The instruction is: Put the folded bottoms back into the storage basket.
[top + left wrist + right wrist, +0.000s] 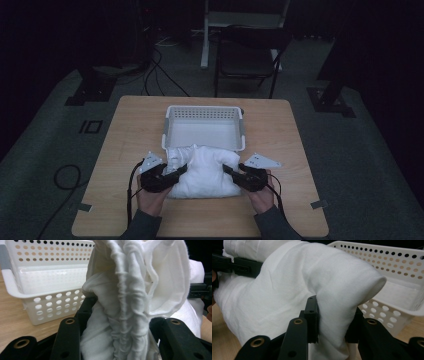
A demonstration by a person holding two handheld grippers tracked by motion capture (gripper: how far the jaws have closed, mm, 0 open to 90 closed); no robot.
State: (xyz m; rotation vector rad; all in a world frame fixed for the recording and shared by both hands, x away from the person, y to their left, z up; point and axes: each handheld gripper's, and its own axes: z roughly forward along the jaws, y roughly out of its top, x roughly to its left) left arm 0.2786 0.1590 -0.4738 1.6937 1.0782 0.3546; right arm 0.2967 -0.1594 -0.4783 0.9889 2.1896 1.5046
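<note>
Two grippers, my left gripper (pixel 184 168) and right gripper (pixel 226 169), each pinch a thick fold of the white folded cloth (pixel 202 172) on the table (pixel 125 140), just before the white basket (pixel 172 112). I judge this the lift; next I must carry it level into the basket.

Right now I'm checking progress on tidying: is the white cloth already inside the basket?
No, the white cloth lies bunched on the table in front of the basket, whose floor is bare.

A dim lab or studio: floor cables (pixel 160 75), stand bases (pixel 330 97), a lone wooden table (pixel 125 130).
</note>
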